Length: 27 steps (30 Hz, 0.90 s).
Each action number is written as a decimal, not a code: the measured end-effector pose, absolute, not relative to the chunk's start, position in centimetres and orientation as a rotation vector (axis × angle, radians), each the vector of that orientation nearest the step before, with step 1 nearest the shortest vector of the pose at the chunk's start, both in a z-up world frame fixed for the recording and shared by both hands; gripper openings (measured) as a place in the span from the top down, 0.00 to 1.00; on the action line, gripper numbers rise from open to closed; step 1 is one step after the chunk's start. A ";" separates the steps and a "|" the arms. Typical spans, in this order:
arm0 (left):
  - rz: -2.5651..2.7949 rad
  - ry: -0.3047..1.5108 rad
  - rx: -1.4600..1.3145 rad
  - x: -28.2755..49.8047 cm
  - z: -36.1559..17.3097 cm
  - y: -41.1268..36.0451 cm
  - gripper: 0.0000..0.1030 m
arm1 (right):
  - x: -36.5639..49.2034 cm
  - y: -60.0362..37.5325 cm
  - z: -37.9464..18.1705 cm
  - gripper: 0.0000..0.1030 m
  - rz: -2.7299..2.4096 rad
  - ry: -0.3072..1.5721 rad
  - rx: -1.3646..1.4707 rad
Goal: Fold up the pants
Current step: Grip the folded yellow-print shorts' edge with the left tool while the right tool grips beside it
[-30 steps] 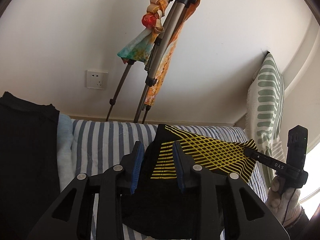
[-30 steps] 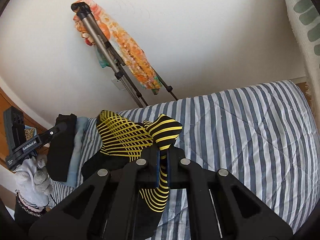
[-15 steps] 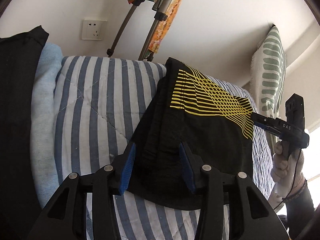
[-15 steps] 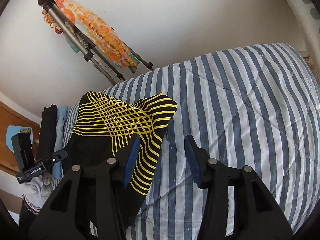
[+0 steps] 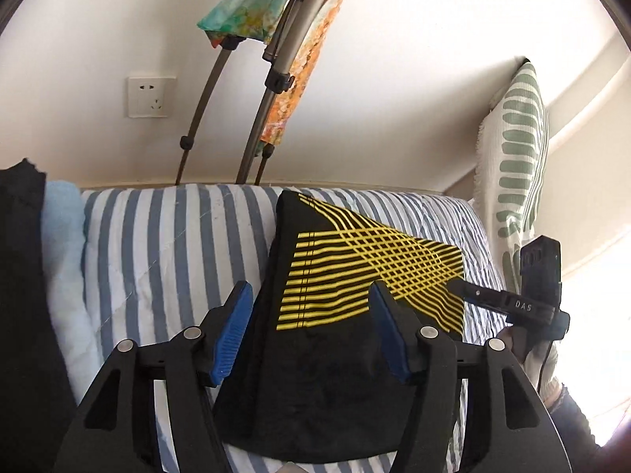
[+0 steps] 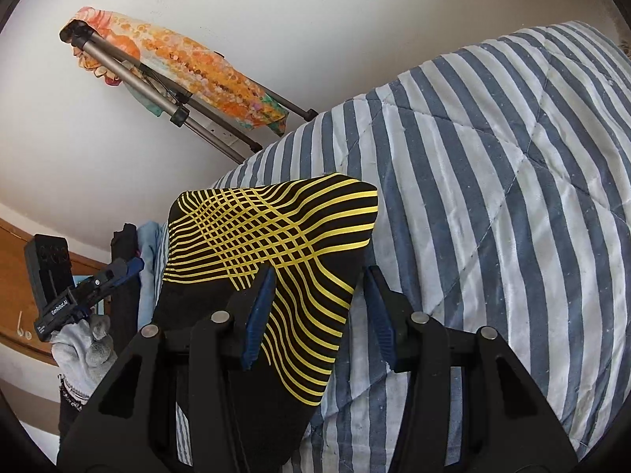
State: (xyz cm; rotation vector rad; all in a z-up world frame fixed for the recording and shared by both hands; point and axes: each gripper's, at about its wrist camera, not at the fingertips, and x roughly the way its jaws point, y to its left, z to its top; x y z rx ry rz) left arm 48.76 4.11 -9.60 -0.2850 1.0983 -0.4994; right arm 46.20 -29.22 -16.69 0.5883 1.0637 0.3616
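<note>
Black pants with yellow crossing lines (image 5: pixel 315 374) lie folded on the striped quilt (image 5: pixel 165 244). My left gripper (image 5: pixel 311 331) hovers over their near part. Its jaws are opening, the cloth lies beneath and between them, and the blue pads (image 5: pixel 232 331) do not press on it. In the right wrist view the pants (image 6: pixel 256 236) lie flat. My right gripper (image 6: pixel 319 311) stands open over their right edge, holding nothing. Each gripper shows in the other's view, held by a gloved hand: the right gripper (image 5: pixel 473 293) and the left gripper (image 6: pixel 114 276).
A tripod (image 5: pixel 272 79) draped with a colourful scarf (image 6: pixel 205 67) leans on the wall behind the bed, beside a wall socket (image 5: pixel 152 96). A green-patterned pillow (image 5: pixel 516 149) stands at the right. Dark folded clothes (image 5: pixel 19 276) and a light blue cloth (image 5: pixel 63 236) lie at the left.
Both grippers sank toward the quilt and let go of the pants, which now lie flat. The right jaws went from shut to open; the left jaws spread wider.
</note>
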 end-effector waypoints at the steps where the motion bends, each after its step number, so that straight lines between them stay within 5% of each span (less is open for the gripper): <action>1: -0.507 1.115 -0.295 49.7 -10.1 3.6 0.41 | 46.4 -29.2 -16.9 0.53 0.361 1.066 0.592; 13: -0.528 1.274 -0.270 54.9 -14.4 2.2 0.41 | 47.6 -29.4 -17.8 0.47 0.360 1.046 0.627; 24: -0.591 1.227 -0.222 55.4 -15.0 -0.1 0.32 | 49.2 -30.6 -17.9 0.46 0.414 1.096 0.675; 26: -0.606 1.216 -0.197 55.2 -15.1 -0.4 0.47 | 49.6 -29.7 -17.6 0.46 0.414 1.086 0.629; 27: -0.617 1.232 -0.212 55.3 -15.3 -0.4 0.65 | 49.7 -29.2 -17.5 0.49 0.417 1.078 0.606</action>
